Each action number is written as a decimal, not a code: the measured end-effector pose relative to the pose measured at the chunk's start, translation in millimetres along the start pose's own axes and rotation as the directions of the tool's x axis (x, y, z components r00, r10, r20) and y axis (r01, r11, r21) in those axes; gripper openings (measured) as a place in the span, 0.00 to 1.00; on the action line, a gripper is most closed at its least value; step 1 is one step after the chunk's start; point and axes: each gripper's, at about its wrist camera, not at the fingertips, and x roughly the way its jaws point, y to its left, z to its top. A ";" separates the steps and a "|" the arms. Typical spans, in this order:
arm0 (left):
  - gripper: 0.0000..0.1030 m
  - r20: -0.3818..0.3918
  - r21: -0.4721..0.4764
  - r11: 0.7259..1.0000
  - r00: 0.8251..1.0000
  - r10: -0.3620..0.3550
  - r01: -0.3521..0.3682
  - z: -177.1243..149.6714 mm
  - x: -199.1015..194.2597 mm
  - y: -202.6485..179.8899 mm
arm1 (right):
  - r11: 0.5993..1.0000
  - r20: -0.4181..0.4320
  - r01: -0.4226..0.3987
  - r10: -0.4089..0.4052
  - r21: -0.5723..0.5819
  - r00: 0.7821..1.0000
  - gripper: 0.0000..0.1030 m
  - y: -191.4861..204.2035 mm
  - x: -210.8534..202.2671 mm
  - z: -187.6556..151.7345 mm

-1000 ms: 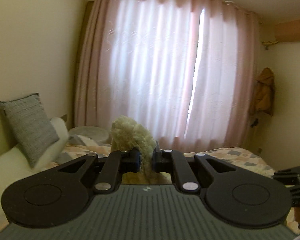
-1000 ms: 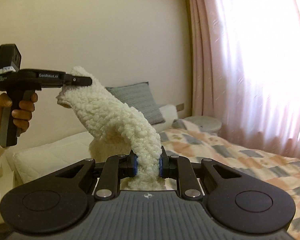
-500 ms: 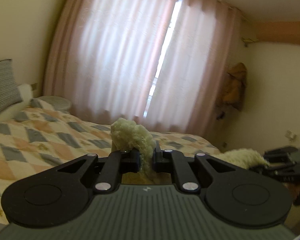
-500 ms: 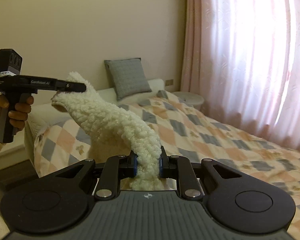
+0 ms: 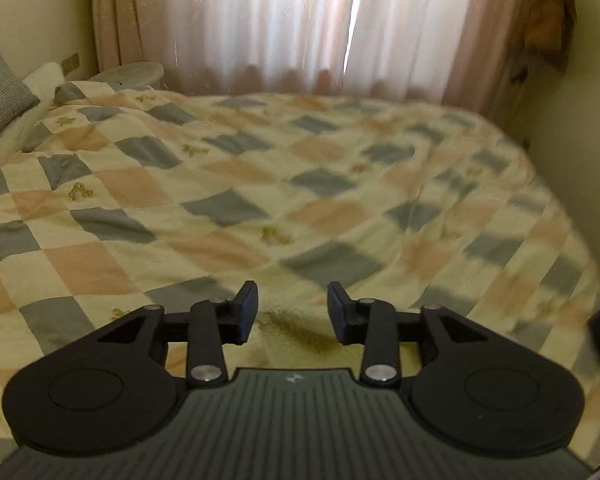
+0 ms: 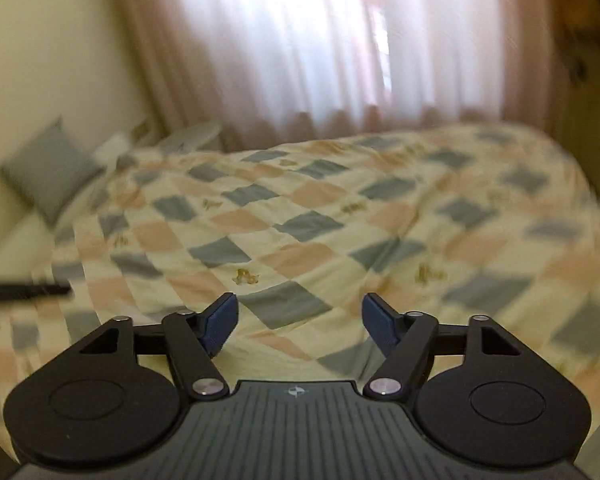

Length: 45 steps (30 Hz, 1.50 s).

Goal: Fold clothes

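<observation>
My left gripper is open over the bed with nothing between its fingers. Just below and behind its fingertips lies a cream, fuzzy patch on the quilt, which looks like the fleece garment; most of it is hidden under the gripper body. My right gripper is open wide, its blue pads bare, above the checked quilt. A blurred dark bar at the left edge of the right wrist view is the left gripper. The right wrist view is motion-blurred.
The checked quilt covers the whole bed. A grey pillow and a white one lie at the head on the left, by a round side table. Pink curtains hang behind. A brown coat hangs at right.
Both grippers have opened and let go of the cream fleece garment they held up. Both views have tipped down from the wall and window toward the bed.
</observation>
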 end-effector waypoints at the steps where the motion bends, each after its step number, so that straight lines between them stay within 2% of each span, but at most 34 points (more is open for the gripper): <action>1: 0.42 -0.022 0.017 1.000 0.999 0.025 -0.025 -7.6 13.7 4.6 | 0.999 -0.008 0.019 -0.019 0.032 1.000 0.79 -10.8 -2.9 -13.5; 5: 0.42 -0.143 -0.008 0.997 0.987 0.076 -0.078 -60.9 37.8 37.6 | 0.983 -0.048 0.096 -0.089 0.159 0.995 0.79 -54.3 -14.7 -68.5; 8: 0.42 -0.232 -0.078 0.993 0.970 0.067 -0.087 -113.6 36.2 41.3 | 0.952 -0.124 0.152 -0.122 0.267 0.985 0.79 -90.5 -26.9 -123.3; 12: 0.42 -0.340 -0.180 0.979 0.940 0.032 -0.098 -186.7 28.7 36.4 | 0.891 -0.292 0.253 -0.145 0.377 0.945 0.78 -115.9 -34.8 -213.0; 16: 0.42 -0.438 -0.277 0.953 0.899 -0.015 -0.119 -259.9 21.2 31.5 | 0.876 -0.407 0.302 -0.137 0.377 0.903 0.77 -125.2 -41.7 -272.1; 19: 0.42 -0.505 -0.347 0.927 0.861 -0.057 -0.142 -314.8 15.6 27.8 | 0.893 -0.456 0.288 -0.109 0.345 0.883 0.77 -130.2 -34.6 -292.5; 20: 0.44 -0.515 -0.368 0.918 0.854 -0.068 -0.149 -330.2 13.8 25.6 | 0.904 -0.466 0.274 -0.096 0.330 0.879 0.77 -131.7 -29.2 -297.2; 22: 0.50 -0.488 -0.403 0.901 0.870 -0.063 -0.161 -345.7 14.1 19.4 | 0.924 -0.478 0.236 -0.068 0.301 0.876 0.77 -137.0 -18.3 -305.9; 25: 0.52 -0.442 -0.463 0.867 0.896 -0.049 -0.182 -358.6 17.6 16.3 | 0.943 -0.461 0.161 -0.009 0.292 0.887 0.77 -150.0 -9.6 -320.2; 28: 0.52 -0.363 -0.540 0.829 0.929 -0.074 -0.145 -361.8 21.3 17.4 | 0.933 -0.430 0.100 0.062 0.345 0.901 0.77 -169.8 -1.5 -338.7; 31: 0.55 -0.302 -0.550 0.831 0.948 -0.101 -0.086 -362.8 28.3 15.4 | 0.921 -0.378 0.017 0.142 0.388 0.915 0.77 -186.5 5.7 -355.8; 33: 0.56 -0.280 -0.546 0.834 0.956 -0.088 -0.083 -370.6 32.6 18.9 | 0.917 -0.348 -0.032 0.182 0.397 0.919 0.77 -193.5 10.4 -365.0; 36: 0.56 -0.229 -0.612 0.791 0.962 -0.150 -0.022 -391.9 40.4 34.3 | 0.897 -0.294 -0.110 0.253 0.427 0.922 0.77 -202.8 21.8 -383.3; 38: 0.56 -0.180 -0.654 0.755 0.960 -0.216 0.047 -404.7 43.9 39.8 | 0.862 -0.264 -0.164 0.320 0.479 0.910 0.77 -210.2 32.1 -397.4; 40: 0.58 -0.130 -0.666 0.738 0.958 -0.257 0.108 -414.7 46.1 40.5 | 0.835 -0.232 -0.211 0.369 0.508 0.900 0.78 -215.1 39.2 -408.7; 43: 0.59 -0.081 -0.660 0.732 0.953 -0.292 0.168 -420.3 51.6 41.8 | 0.807 -0.173 -0.287 0.426 0.516 0.888 0.82 -218.7 43.4 -421.0; 45: 0.56 -0.046 -0.650 0.725 0.941 -0.334 0.226 -420.9 57.2 40.9 | 0.793 -0.133 -0.329 0.452 0.513 0.882 0.82 -218.8 42.3 -425.3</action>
